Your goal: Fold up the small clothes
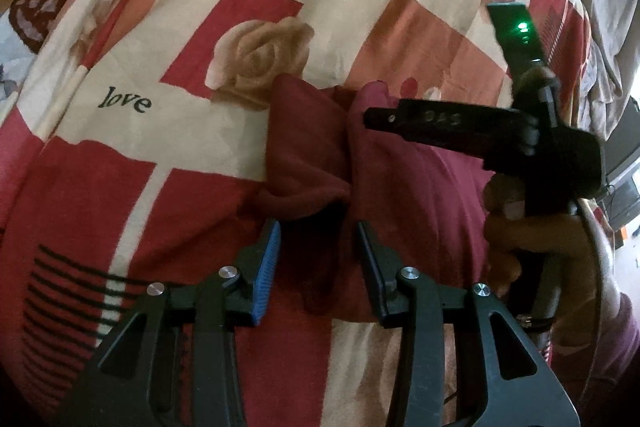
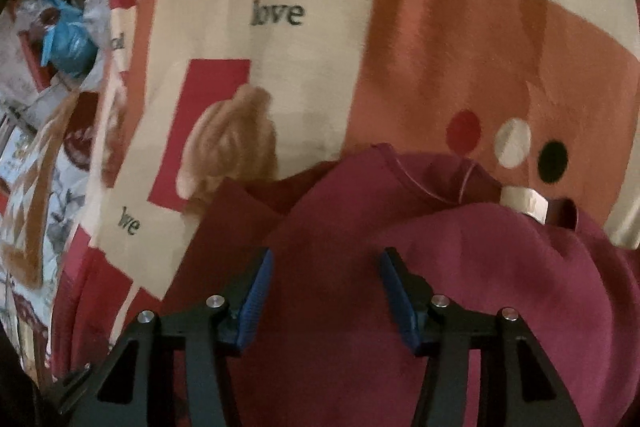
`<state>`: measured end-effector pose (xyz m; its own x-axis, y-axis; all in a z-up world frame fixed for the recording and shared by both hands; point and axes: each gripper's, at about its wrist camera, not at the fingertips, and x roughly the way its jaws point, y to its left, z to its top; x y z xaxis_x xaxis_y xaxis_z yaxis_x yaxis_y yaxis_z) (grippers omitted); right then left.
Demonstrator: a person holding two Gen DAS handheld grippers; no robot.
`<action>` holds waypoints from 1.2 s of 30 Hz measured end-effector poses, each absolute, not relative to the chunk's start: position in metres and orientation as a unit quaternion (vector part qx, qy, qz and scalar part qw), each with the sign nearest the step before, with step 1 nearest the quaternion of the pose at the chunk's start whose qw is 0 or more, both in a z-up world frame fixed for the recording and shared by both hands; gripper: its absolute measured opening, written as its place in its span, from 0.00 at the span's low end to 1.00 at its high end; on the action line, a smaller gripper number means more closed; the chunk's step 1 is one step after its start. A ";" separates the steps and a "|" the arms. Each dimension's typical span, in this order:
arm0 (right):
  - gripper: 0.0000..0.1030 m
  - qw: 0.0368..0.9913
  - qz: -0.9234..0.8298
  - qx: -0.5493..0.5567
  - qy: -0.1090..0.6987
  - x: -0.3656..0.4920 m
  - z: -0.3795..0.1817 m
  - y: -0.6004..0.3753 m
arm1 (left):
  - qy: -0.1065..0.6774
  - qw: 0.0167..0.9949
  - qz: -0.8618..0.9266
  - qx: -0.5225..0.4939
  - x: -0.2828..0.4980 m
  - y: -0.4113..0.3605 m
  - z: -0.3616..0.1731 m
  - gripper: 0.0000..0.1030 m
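Observation:
A small maroon garment (image 1: 400, 187) lies crumpled on a bedsheet (image 1: 180, 47) printed with red squares, roses and the word "love". My left gripper (image 1: 318, 227) is open just above the garment's near folded part, with nothing between its blue pads. The right gripper (image 1: 370, 117) shows in the left wrist view, held in a hand at the right, its fingertips over the garment's far edge. In the right wrist view the right gripper (image 2: 326, 255) is open over the garment (image 2: 440, 267), which fills the lower right. A white label (image 2: 524, 205) shows at its collar.
Crumpled grey bedding (image 1: 608, 39) lies at the right edge of the left wrist view. A blue bag (image 2: 68, 47) and clutter sit beyond the bed's left edge in the right wrist view. The sheet (image 2: 320, 67) stretches away past the garment.

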<state>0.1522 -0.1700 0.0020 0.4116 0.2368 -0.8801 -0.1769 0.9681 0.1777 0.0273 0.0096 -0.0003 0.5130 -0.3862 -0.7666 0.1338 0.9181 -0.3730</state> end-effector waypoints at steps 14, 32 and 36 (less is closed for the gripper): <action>0.42 0.840 0.138 -0.017 0.524 0.171 -0.021 -0.132 | 0.475 0.856 -0.145 -0.143 0.035 0.011 -0.003 0.47; 0.82 0.822 0.122 0.035 0.555 0.175 -0.032 -0.170 | 0.478 0.852 -0.130 -0.167 0.042 0.017 -0.008 0.61; 0.85 0.826 0.123 0.019 0.550 0.175 -0.033 -0.164 | 0.479 0.852 -0.129 -0.166 0.042 0.017 -0.009 0.61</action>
